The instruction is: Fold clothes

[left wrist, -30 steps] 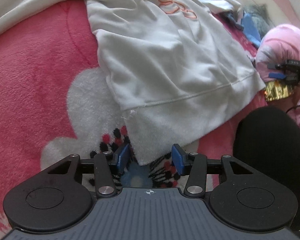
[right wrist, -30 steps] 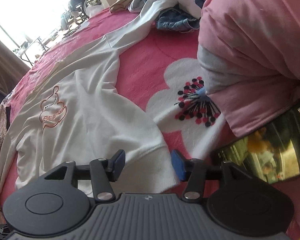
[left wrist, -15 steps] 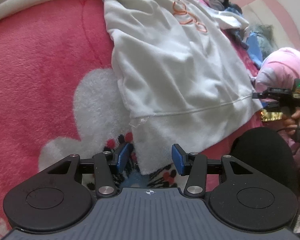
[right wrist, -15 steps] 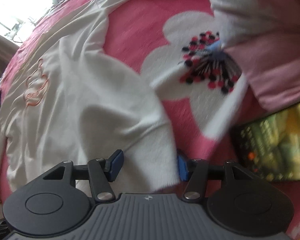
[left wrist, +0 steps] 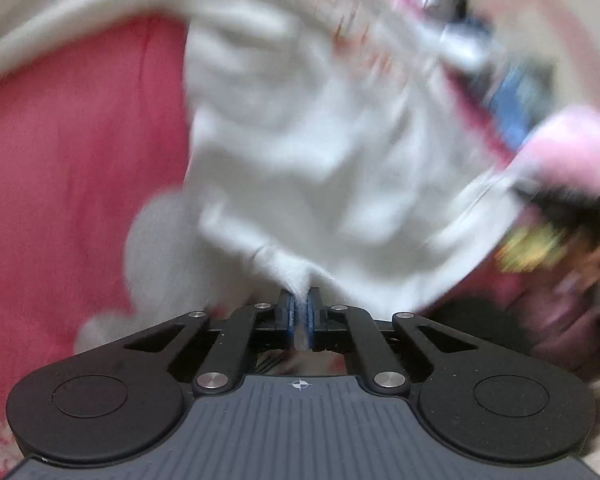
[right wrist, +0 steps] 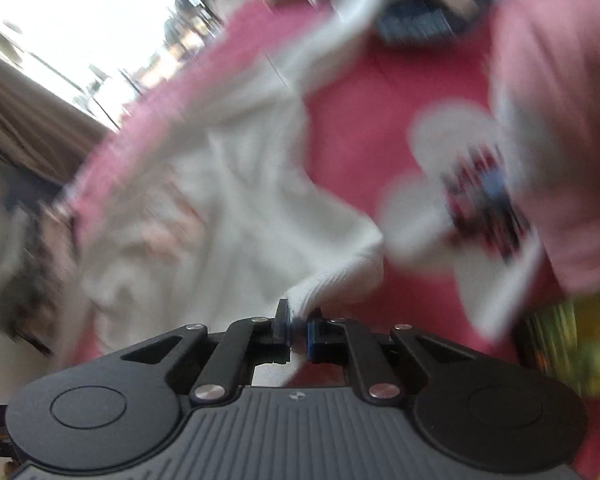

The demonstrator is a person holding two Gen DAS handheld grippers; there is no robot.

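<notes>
White sweatshirt (left wrist: 300, 152) stretches away lengthwise.

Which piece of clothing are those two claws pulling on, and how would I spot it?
Start at the big pink blanket with white flowers. Spread across it lies a white sweatshirt, its bottom corners pinched in the left claw and the right claw. Unlike the darker clothes heaped behind, it is plain white with an orange print on the chest.
</notes>
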